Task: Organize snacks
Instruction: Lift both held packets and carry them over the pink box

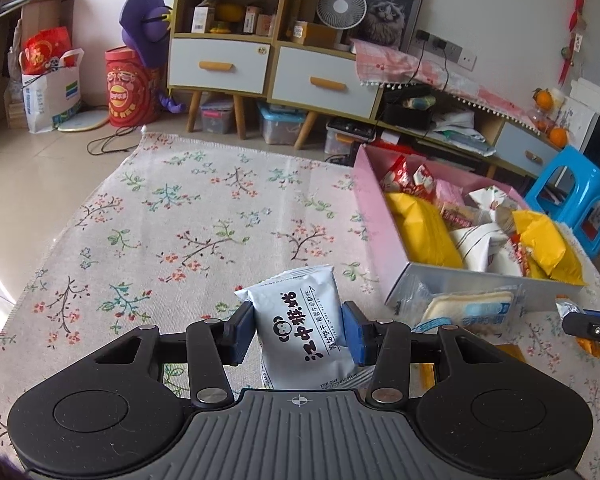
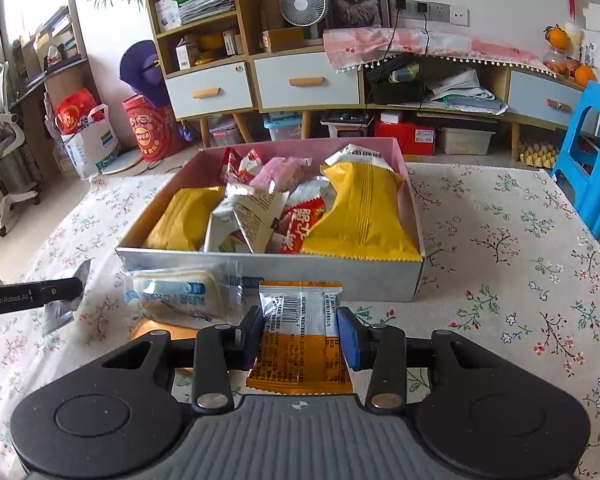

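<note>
Step in hand: both hands carry a snack, mid-transfer toward the box. The left gripper (image 1: 298, 330) has its fingers clamped on a white biscuit pack (image 1: 304, 328) w/ black print, pads pressing both sides, the pack standing upright between them and clear of the floral cloth (image 1: 172, 208) on the desk. The right gripper (image 2: 300, 332) has its fingers clamped on an orange-and-silver sachet (image 2: 300, 340), barcode side up, also held off the cloth.

The pink snack box (image 2: 414, 216) sits far of the right gripper, right of centre in the left wrist view. It's already well filled: yellow bags (image 2: 360, 216), red wrappers and white wrappers piled inside. One clear-wrapped sandwich cake (image 2: 180, 292) lies on the cloth just beside the box's near wall, not yet packed; something orange shows under it, can't tell what.

Next move, as judged: bring each pack over the near wall and above a gap in the pile, then let the fingers part. Room looks tight, esp. on the right where the big yellow bag bulges, so the sachet prob. goes centre or left. The hands need to go in turn, else they crowd each other. After that, the sandwich cake remains.
</note>
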